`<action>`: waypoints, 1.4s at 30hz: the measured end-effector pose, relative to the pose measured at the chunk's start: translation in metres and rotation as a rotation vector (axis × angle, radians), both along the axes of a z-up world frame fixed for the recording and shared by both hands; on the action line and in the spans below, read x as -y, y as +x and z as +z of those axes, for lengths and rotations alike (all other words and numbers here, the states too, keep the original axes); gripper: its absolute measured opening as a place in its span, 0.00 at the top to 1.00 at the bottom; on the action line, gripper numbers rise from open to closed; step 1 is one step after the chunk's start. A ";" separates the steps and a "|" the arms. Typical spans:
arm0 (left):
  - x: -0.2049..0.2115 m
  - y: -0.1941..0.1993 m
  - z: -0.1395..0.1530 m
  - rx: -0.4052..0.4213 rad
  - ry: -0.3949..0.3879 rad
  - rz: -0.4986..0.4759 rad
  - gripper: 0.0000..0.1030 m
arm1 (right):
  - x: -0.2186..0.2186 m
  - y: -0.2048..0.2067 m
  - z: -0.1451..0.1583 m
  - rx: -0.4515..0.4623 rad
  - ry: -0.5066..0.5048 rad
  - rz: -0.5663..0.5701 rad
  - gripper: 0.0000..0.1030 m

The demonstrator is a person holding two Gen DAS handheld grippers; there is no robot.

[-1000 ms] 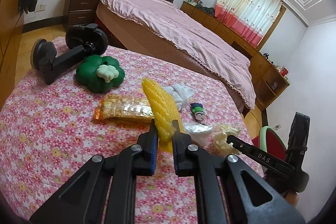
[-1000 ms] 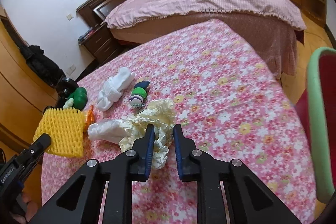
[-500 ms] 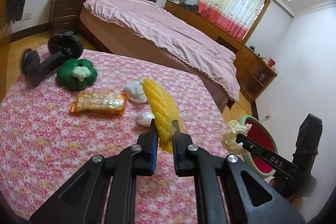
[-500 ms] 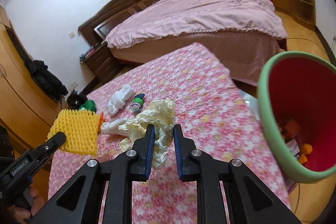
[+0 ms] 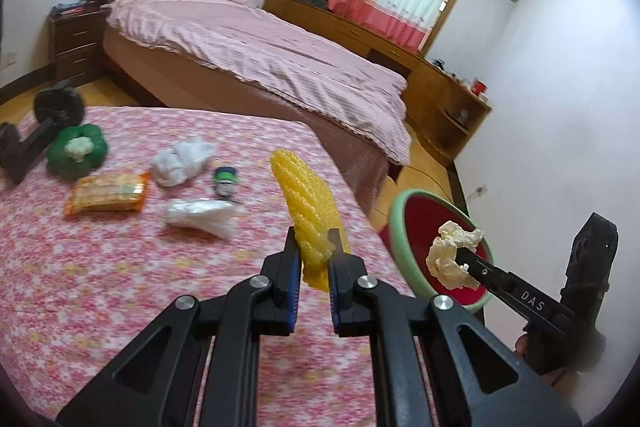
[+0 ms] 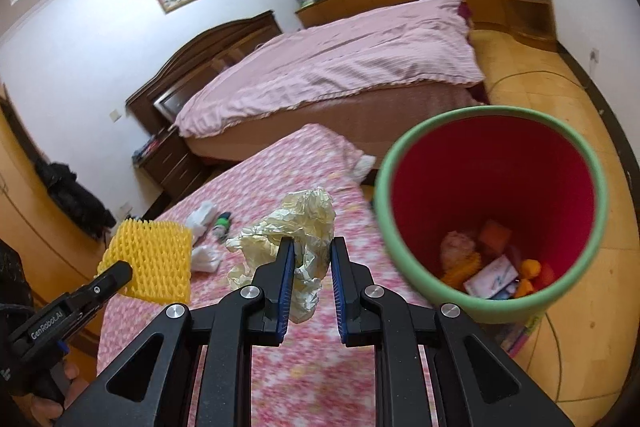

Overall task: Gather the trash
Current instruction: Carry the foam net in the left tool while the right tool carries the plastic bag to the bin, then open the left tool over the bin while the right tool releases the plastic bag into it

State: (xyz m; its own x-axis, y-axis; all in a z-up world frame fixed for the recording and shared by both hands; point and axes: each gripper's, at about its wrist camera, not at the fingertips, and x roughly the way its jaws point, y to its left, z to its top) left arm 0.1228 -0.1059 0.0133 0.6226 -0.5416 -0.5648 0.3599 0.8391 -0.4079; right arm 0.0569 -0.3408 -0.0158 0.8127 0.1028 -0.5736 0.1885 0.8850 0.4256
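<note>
My left gripper point(image 5: 313, 243) is shut on a yellow foam net sleeve point(image 5: 306, 203), held above the flowered table near its right edge. My right gripper point(image 6: 311, 247) is shut on a crumpled cream paper wad point(image 6: 296, 227), raised over the table's corner beside the bin. In the left wrist view the paper wad point(image 5: 452, 251) hangs in front of the red bin's mouth. The red bin point(image 6: 404, 259) with a green rim stands on the floor just past the table's edge and holds several scraps. A white plastic wrapper point(image 5: 200, 217) and an orange snack packet point(image 5: 106, 193) lie on the table.
A white cloth point(image 5: 180, 163), a small green-capped bottle point(image 5: 225, 181), a green pepper-shaped toy point(image 5: 78, 151) and a black dumbbell point(image 5: 38, 131) lie on the table point(image 5: 100, 287). A bed point(image 5: 260, 63) with a pink cover stands behind. A person's fingers point(image 6: 60, 387) hold the left gripper's handle.
Both grippers have risen and swung to the right with their loads. The red bin has come fully into the right wrist view, and the paper wad now hangs by its rim.
</note>
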 end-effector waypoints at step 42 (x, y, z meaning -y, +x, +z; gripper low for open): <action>0.196 0.027 -0.047 -0.084 0.152 -0.341 0.64 | 0.120 -0.031 -0.050 -0.084 0.067 -0.284 0.60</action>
